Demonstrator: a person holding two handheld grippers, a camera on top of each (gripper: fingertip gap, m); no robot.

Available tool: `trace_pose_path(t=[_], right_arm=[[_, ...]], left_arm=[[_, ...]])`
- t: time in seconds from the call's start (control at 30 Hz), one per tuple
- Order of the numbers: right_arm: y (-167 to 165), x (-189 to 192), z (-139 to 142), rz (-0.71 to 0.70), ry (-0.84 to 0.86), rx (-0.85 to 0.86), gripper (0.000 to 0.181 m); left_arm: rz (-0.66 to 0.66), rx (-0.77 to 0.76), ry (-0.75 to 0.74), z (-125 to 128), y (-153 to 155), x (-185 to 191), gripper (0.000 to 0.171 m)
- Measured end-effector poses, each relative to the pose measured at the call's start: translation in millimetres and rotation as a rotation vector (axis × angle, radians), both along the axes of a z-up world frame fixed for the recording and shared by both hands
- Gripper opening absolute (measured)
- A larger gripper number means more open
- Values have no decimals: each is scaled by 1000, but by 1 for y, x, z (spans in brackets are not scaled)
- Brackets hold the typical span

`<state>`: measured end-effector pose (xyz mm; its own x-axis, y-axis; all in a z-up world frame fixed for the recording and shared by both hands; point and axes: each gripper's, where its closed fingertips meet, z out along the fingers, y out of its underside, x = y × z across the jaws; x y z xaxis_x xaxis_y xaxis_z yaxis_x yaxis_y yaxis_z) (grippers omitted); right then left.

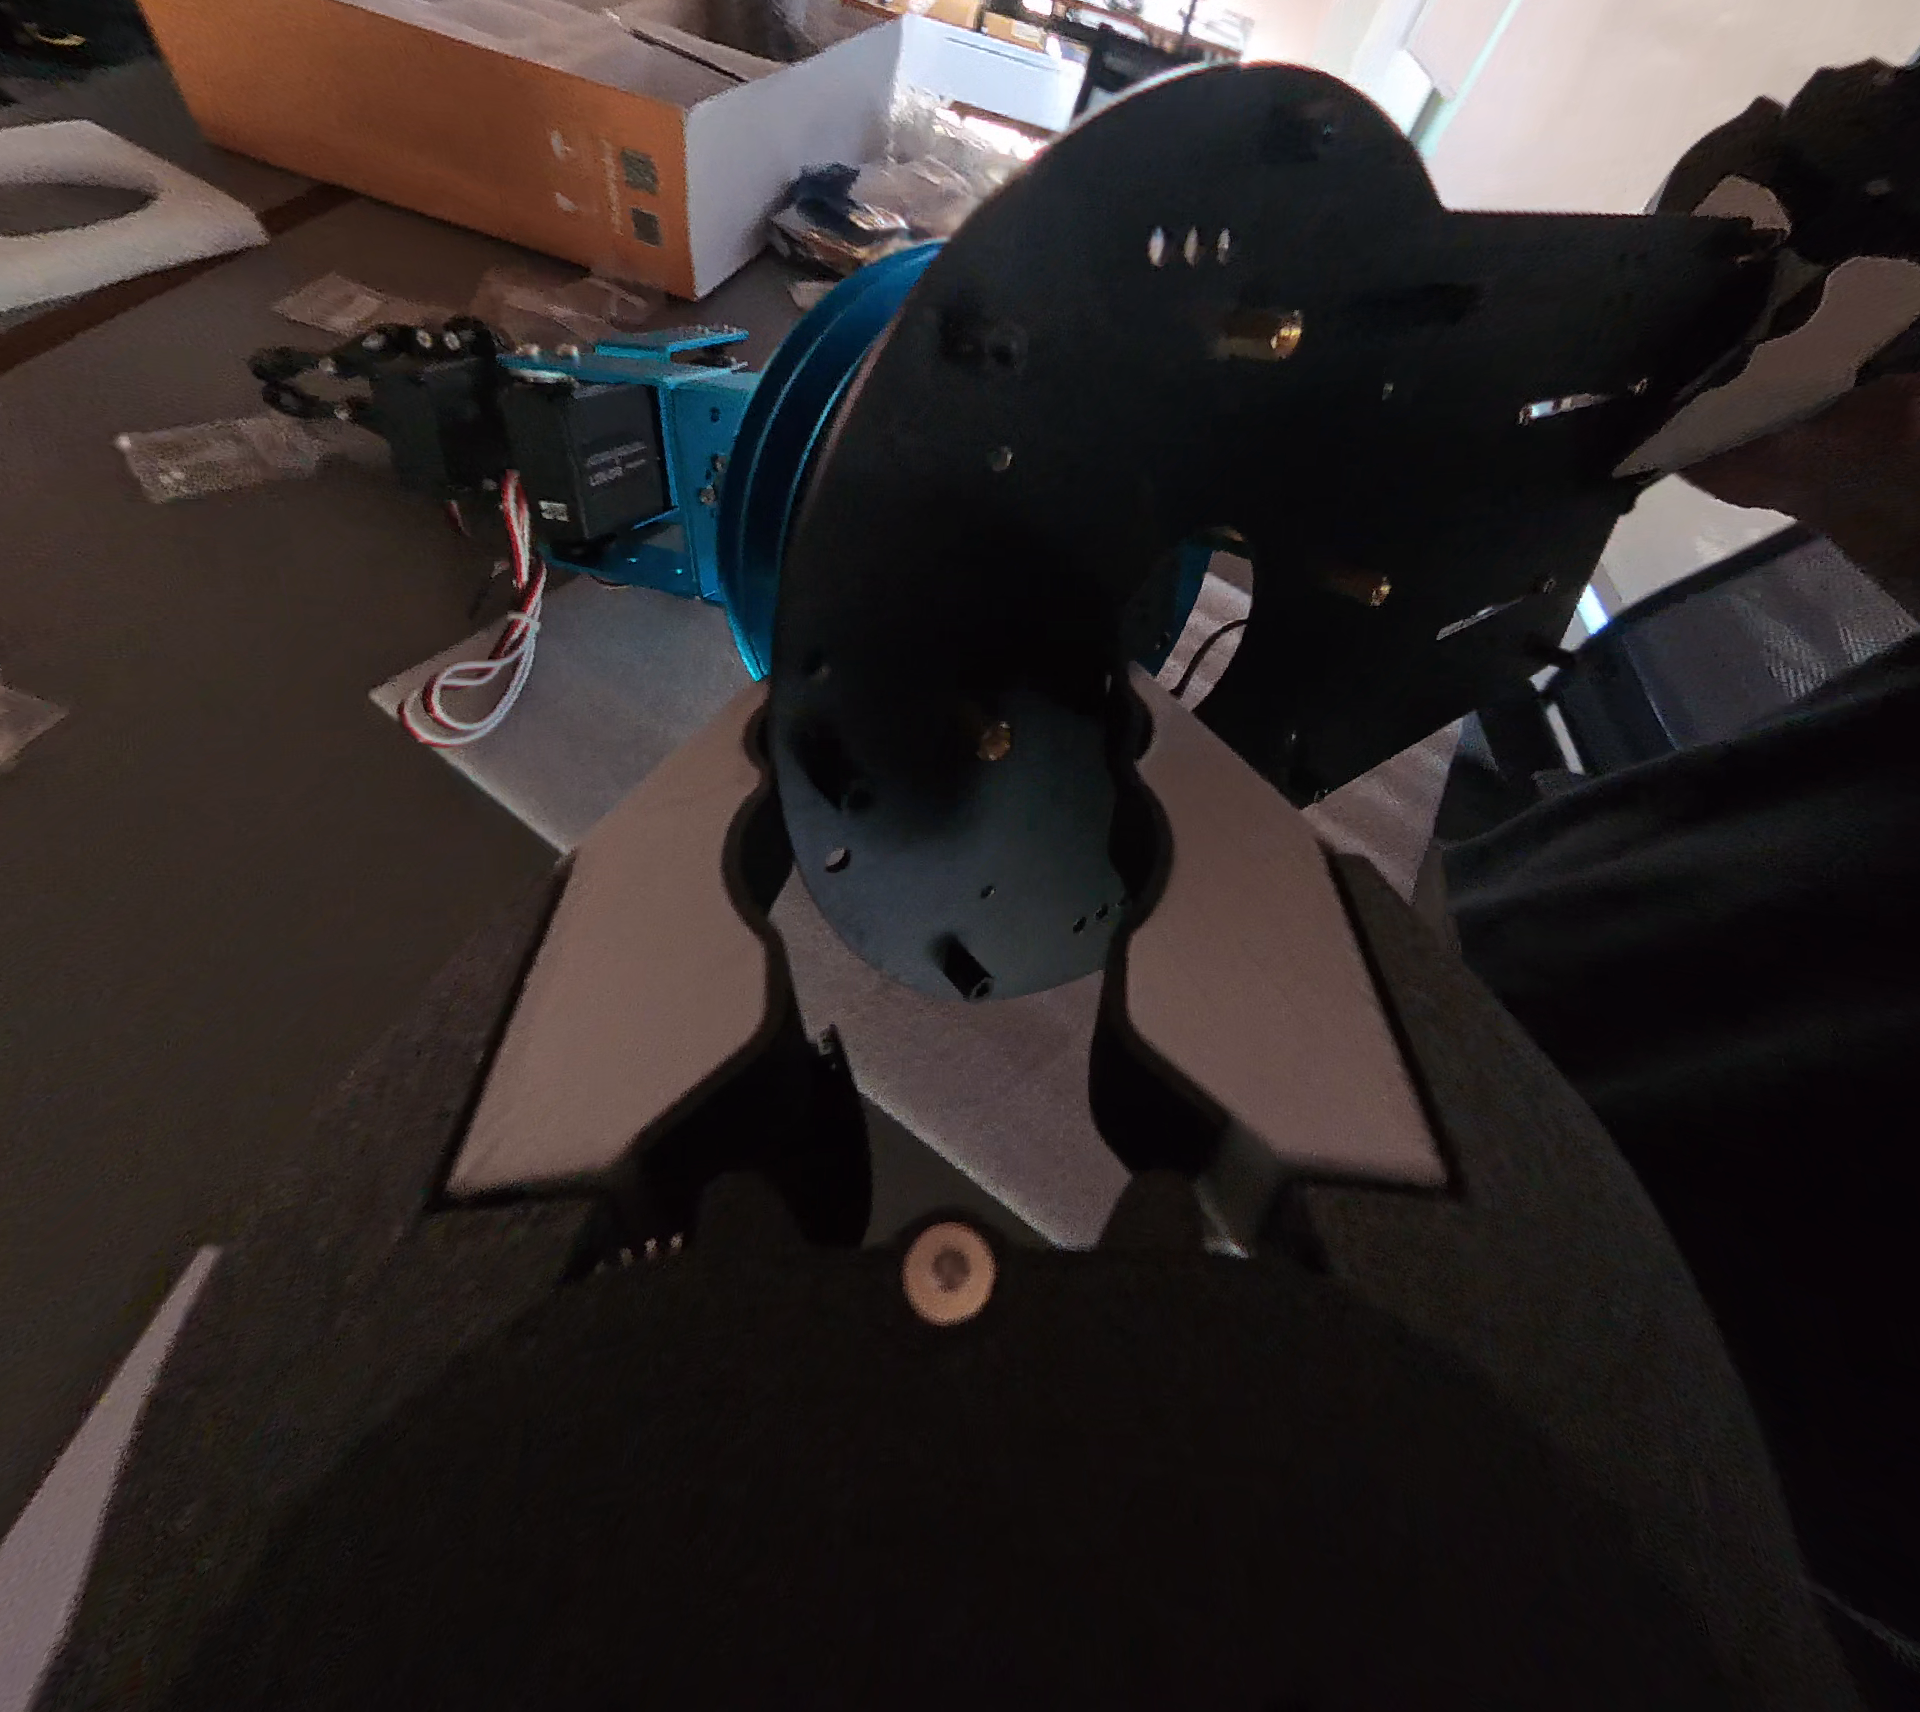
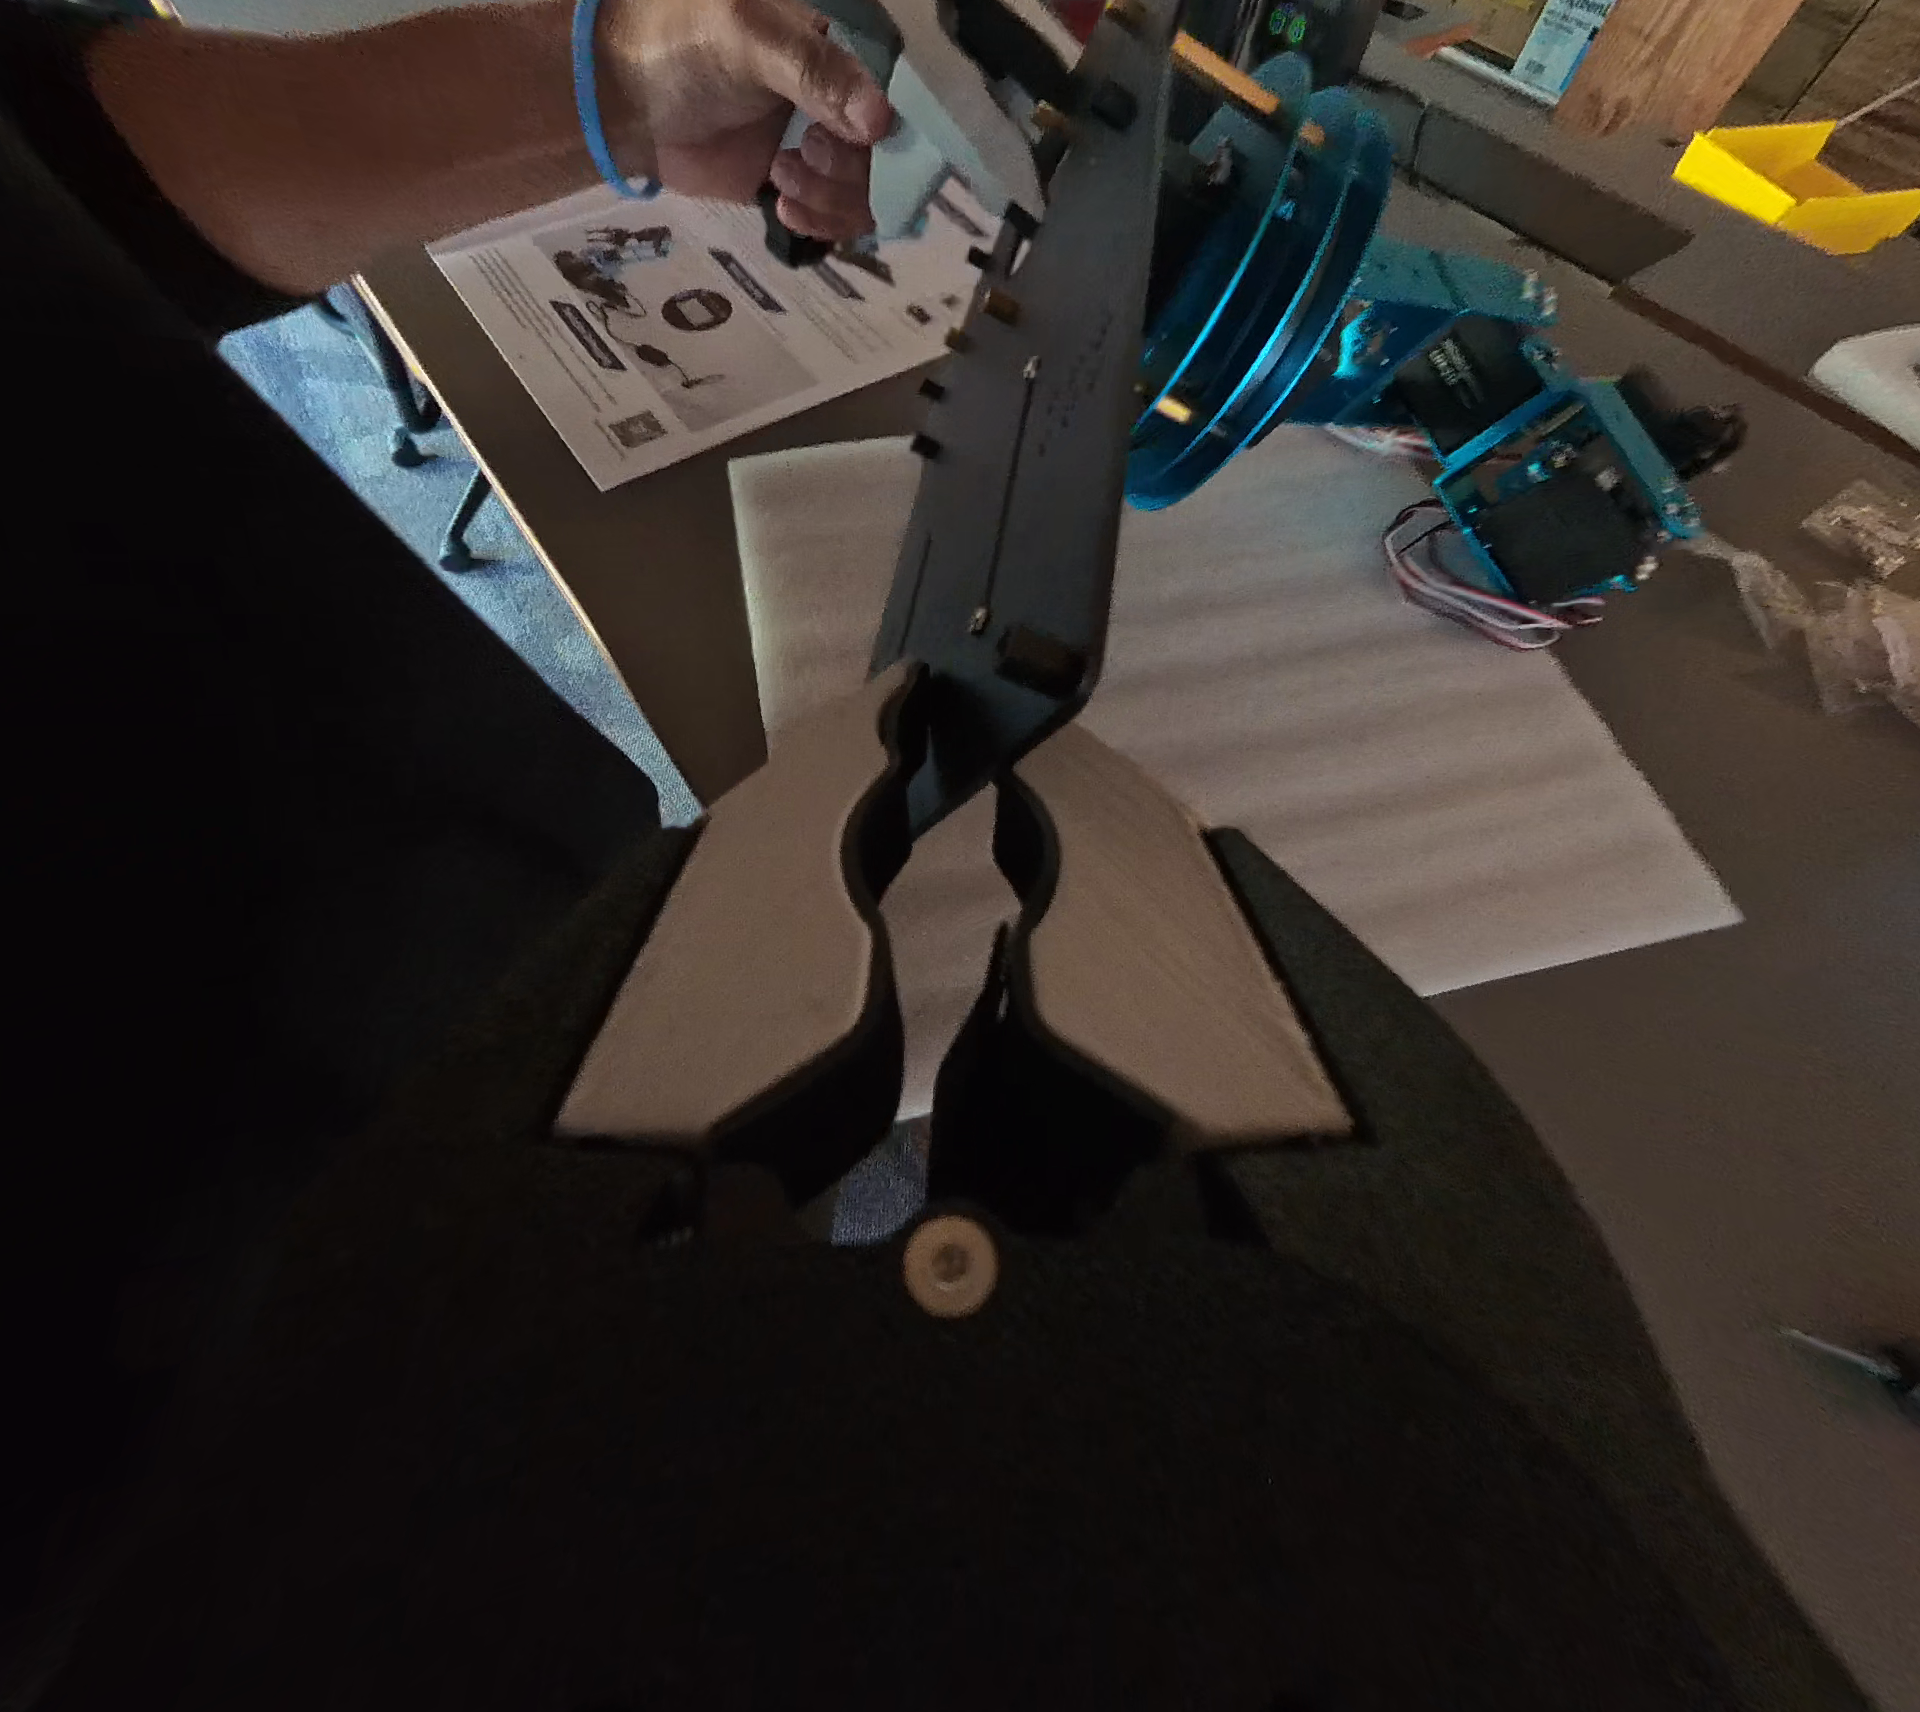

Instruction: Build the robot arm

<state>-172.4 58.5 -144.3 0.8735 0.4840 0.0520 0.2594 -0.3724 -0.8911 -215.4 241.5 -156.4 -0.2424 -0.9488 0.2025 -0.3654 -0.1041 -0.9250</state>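
A black base plate point(image 1: 1143, 415) with brass standoffs is held up off the table, tilted, between both grippers. My left gripper point(image 1: 945, 727) is shut on its rounded end. My right gripper point(image 2: 966, 727) is shut on a corner of the plate point(image 2: 1039, 467), which shows edge-on there. A blue ring point(image 1: 790, 436) is fixed to the plate's far side and carries a blue arm with black servos point(image 1: 603, 457) and loose wires. The right gripper also shows at the plate's upper right corner in the left wrist view point(image 1: 1756, 260). The left gripper point(image 2: 1044, 124) shows in a person's hand point(image 2: 727, 83).
A white foam sheet point(image 2: 1351, 727) lies on the dark table under the plate. A printed sheet point(image 2: 707, 332) lies near the table edge. An open orange and white box point(image 1: 416, 93) stands at the back. Plastic bags point(image 2: 1860, 623) and yellow bins point(image 2: 1797, 197) are nearby. The grippers' ends are close to 20 cm from one another.
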Motion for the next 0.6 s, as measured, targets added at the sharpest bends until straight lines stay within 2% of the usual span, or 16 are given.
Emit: trace_pose_path(t=[0.23,0.33,0.6], right_arm=[[-7,-12,-55,24,-62,-122,4],[-4,-15,-51,28,1,-116,3],[5,-35,-54,31,-13,-115,5]], left_arm=[[-47,33,156,-50,-1,-2,59],[-30,19,134,-51,1,-7,59],[-14,72,178,-51,16,-11,61]])
